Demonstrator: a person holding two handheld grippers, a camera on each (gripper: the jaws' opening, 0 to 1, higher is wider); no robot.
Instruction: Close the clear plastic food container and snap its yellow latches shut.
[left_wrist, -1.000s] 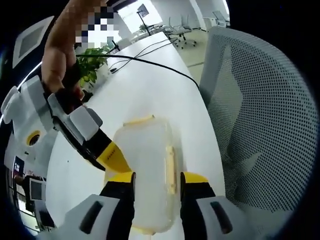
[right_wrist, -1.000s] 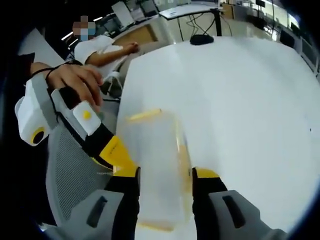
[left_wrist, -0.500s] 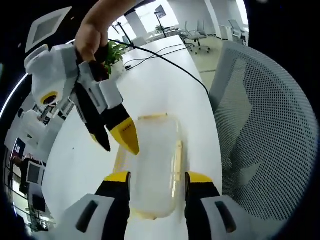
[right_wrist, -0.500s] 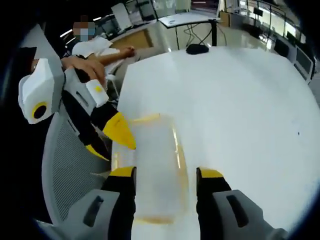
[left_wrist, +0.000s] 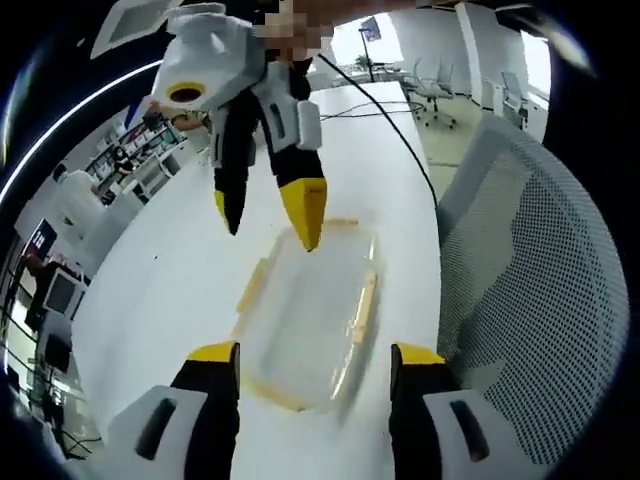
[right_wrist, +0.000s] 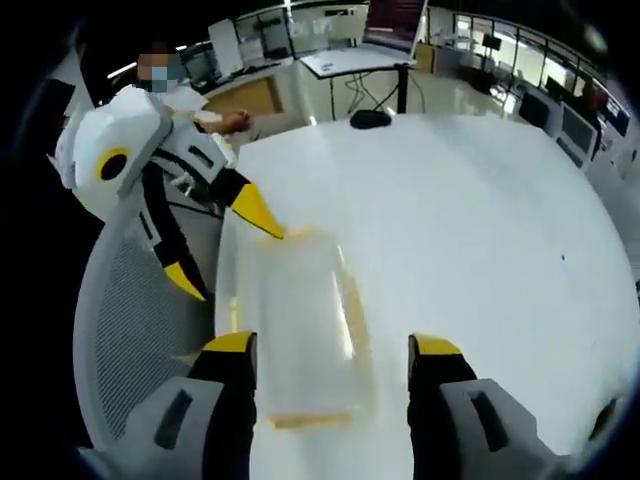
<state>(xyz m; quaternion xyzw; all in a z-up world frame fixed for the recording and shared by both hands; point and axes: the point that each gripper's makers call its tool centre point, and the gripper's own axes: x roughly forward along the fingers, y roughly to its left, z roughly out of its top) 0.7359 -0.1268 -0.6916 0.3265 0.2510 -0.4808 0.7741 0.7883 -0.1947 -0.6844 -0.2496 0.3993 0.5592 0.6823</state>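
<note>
The clear plastic food container (left_wrist: 308, 318) lies flat on the white table (left_wrist: 170, 270) with its lid on. Yellow latches (left_wrist: 365, 303) run along its sides and ends; blur hides whether they are snapped. My left gripper (left_wrist: 315, 355) hovers open above the container's near end, apart from it. My right gripper (left_wrist: 268, 215) hangs open over the far end, one yellow fingertip (left_wrist: 303, 212) pointing down at the rim. In the right gripper view the container (right_wrist: 300, 325) lies between my right gripper's (right_wrist: 333, 348) wide-open jaws, and the left gripper (right_wrist: 222, 246) stands open at the far left corner.
A grey mesh office chair (left_wrist: 520, 290) stands against the table edge beside the container, also seen as the chair (right_wrist: 125, 330). A black cable (left_wrist: 400, 130) crosses the far tabletop. A dark object (right_wrist: 370, 118) lies at the far table (right_wrist: 480, 230) edge. A person (right_wrist: 205, 100) sits beyond.
Both grippers have drawn up and back from the container and their jaws stand wider. The right gripper swung from the container's side to above its far end.
</note>
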